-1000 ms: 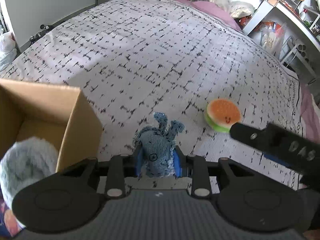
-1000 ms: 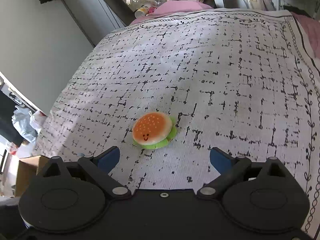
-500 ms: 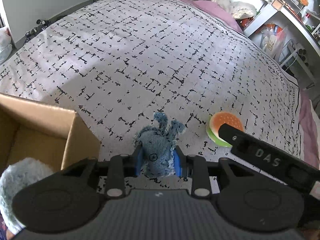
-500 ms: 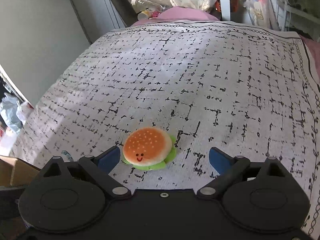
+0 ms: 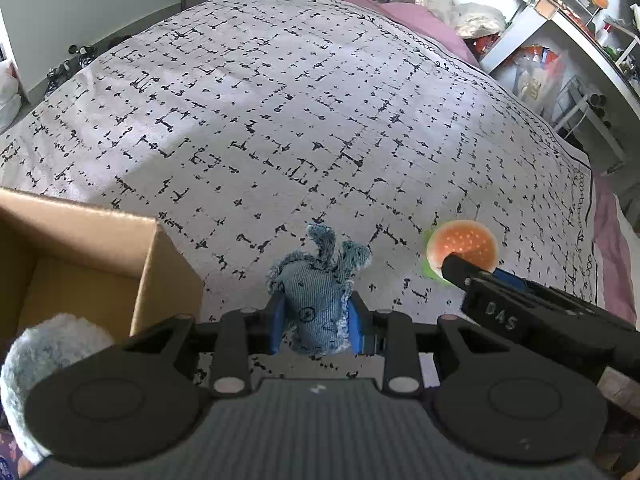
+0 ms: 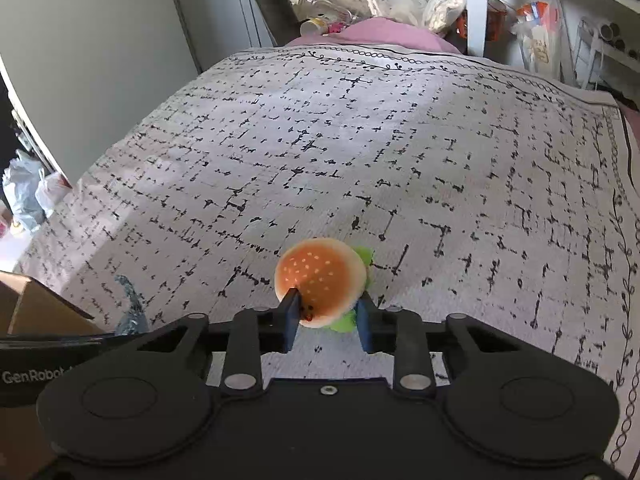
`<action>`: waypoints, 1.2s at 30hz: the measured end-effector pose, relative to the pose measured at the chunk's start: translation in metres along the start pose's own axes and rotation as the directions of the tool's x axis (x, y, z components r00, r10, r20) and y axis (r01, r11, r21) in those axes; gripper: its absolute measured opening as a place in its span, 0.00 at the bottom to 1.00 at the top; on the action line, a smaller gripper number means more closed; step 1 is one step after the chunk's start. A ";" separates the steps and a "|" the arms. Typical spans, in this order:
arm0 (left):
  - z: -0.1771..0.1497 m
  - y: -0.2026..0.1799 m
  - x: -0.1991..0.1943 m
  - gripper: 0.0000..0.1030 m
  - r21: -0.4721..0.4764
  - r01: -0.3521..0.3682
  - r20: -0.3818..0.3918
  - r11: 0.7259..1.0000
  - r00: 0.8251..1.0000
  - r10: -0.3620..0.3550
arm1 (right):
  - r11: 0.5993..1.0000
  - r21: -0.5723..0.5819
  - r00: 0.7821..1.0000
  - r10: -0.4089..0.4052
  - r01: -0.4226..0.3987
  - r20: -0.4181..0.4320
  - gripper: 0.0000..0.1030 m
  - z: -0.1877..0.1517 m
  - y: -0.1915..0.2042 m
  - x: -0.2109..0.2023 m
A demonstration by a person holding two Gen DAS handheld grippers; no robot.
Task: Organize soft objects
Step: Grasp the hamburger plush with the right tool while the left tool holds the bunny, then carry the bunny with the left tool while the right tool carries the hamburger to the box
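Our left gripper [image 5: 318, 318] pinches the denim toy [image 5: 318, 296] just beside the box [image 5: 160, 280] on the bedspread [image 5: 280, 120]. Our right gripper [image 6: 326, 322] has just been closing — its fingers now squeeze the burger plush [image 6: 320, 274] between them, low over the cloth.

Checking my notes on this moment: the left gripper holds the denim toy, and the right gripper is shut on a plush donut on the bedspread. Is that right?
Not quite. The right gripper is shut on a plush burger, as the right wrist view shows. The rest holds: the left gripper holds the denim toy, above the bedspread.
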State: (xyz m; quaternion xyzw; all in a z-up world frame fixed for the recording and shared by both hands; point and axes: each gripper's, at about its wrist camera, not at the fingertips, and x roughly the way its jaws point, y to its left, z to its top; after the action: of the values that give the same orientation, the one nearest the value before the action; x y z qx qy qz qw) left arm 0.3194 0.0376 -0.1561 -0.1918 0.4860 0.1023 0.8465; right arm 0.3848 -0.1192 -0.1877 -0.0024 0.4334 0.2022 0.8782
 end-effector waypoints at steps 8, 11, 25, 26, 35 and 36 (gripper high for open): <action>-0.007 0.004 -0.026 0.30 -0.010 0.019 0.042 1.000 0.999 -0.018 | 0.998 0.025 0.999 0.053 -0.053 0.013 0.24 -0.004 -0.002 -0.026; -0.009 0.005 -0.037 0.30 -0.006 0.023 0.056 1.000 0.998 -0.022 | 0.998 0.017 0.998 0.056 -0.057 0.022 0.24 -0.006 0.000 -0.036; -0.014 0.015 -0.101 0.30 0.008 0.061 0.108 0.998 0.992 -0.061 | 0.998 0.041 0.996 0.049 -0.053 0.080 0.24 -0.021 0.003 -0.105; -0.015 0.016 -0.104 0.30 0.010 0.063 0.112 0.998 0.992 -0.064 | 0.998 0.041 0.995 0.047 -0.051 0.083 0.24 -0.021 0.005 -0.109; -0.019 0.029 -0.137 0.30 0.031 0.098 0.121 0.995 0.988 -0.101 | 0.998 0.053 0.987 0.007 -0.016 0.159 0.24 -0.037 0.021 -0.160; -0.020 0.032 -0.141 0.30 0.027 0.102 0.124 0.994 0.987 -0.105 | 0.998 0.058 0.986 0.008 -0.018 0.166 0.24 -0.037 0.022 -0.164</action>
State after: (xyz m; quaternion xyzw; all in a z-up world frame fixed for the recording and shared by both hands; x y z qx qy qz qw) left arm 0.2206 0.0595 -0.0505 -0.2014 0.4222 0.0652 0.8814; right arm 0.2596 -0.1642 -0.0819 0.0434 0.3647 0.1946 0.9095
